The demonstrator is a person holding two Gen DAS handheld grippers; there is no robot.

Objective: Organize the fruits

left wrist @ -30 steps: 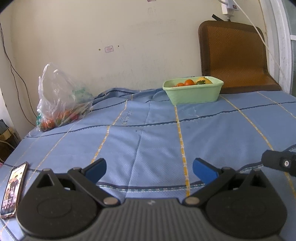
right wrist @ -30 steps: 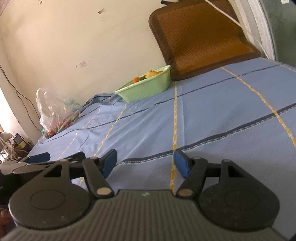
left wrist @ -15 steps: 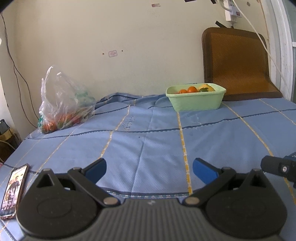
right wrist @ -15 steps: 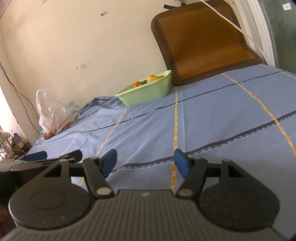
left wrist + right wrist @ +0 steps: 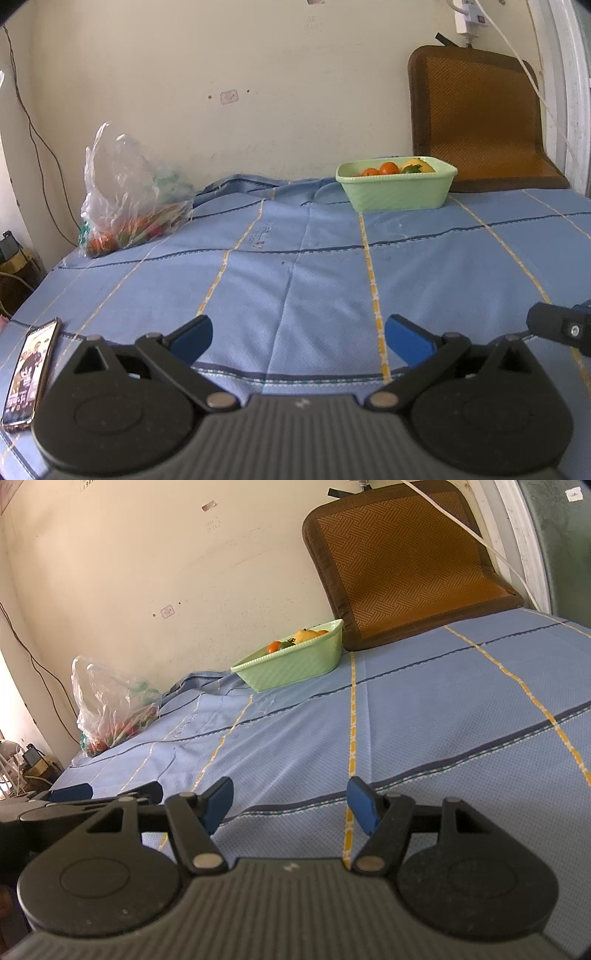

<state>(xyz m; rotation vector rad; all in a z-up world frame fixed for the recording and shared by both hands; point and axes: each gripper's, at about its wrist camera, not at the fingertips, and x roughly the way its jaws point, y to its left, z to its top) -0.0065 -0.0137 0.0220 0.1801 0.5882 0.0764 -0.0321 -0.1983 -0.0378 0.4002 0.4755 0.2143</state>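
The fruits (image 5: 397, 169) are sitting heaped in a pale green plastic basin (image 5: 397, 188) at the far end of the bed, close to the wall: small orange-red ones, a yellow one and something dark green among them. From the right wrist view the same basin (image 5: 291, 662) is showing its long side, with the fruits (image 5: 295, 640) peeking over the rim. More red and green produce is lying inside a clear plastic bag (image 5: 127, 195) slumped at the far left corner, well apart from the basin.

The left gripper (image 5: 299, 338) is hovering low over the near part of the blue checked sheet (image 5: 295, 266), its blue-tipped fingers spread wide and holding nothing. The right gripper (image 5: 290, 801) is doing the same just beside it, jaws wide apart and empty, and the left tool's fingers are poking into the lower left of its view.

A brown woven mat (image 5: 480, 118) is leaning against the wall just behind the basin, with a white cable (image 5: 528, 70) hanging across it. A smartphone (image 5: 31, 373) is lying face up, screen lit, at the near left edge of the sheet.
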